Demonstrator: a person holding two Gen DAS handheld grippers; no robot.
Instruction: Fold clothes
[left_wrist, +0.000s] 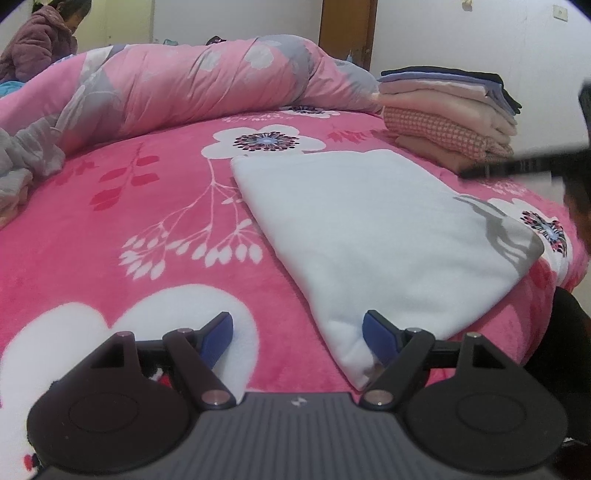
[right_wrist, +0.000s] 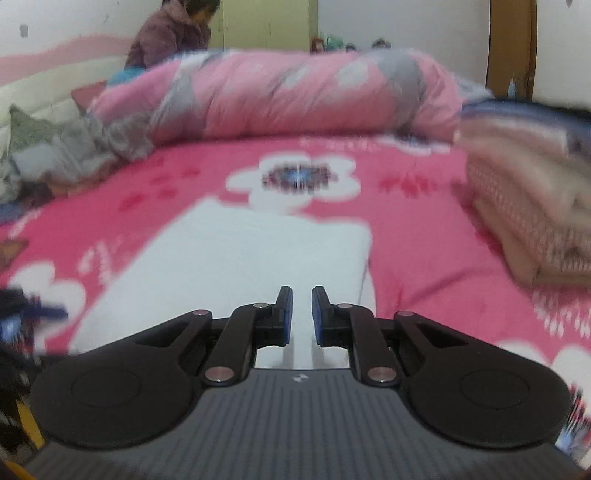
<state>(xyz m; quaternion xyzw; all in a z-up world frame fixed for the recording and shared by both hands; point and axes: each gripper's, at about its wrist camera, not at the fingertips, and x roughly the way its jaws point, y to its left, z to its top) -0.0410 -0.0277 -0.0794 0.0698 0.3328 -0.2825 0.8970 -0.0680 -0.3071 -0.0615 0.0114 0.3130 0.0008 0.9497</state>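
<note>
**Hand-held grippers over a folded white cloth on a bed**

Your left hand-held gripper (left_wrist: 297, 338) is spread wide, its right blue pad touching the near corner of the folded white cloth (left_wrist: 373, 236). Your right hand-held gripper (right_wrist: 298, 314) hovers over the same cloth, fingers nearly together with a narrow gap and nothing between them. The cloth lies flat on the pink flowered bed (left_wrist: 110, 236). A stack of folded clothes (left_wrist: 447, 118) sits beyond it, beside a rolled pink quilt (left_wrist: 207, 85).

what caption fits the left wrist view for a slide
Open left gripper at the near corner of a folded white garment on a pink floral blanket.
</note>
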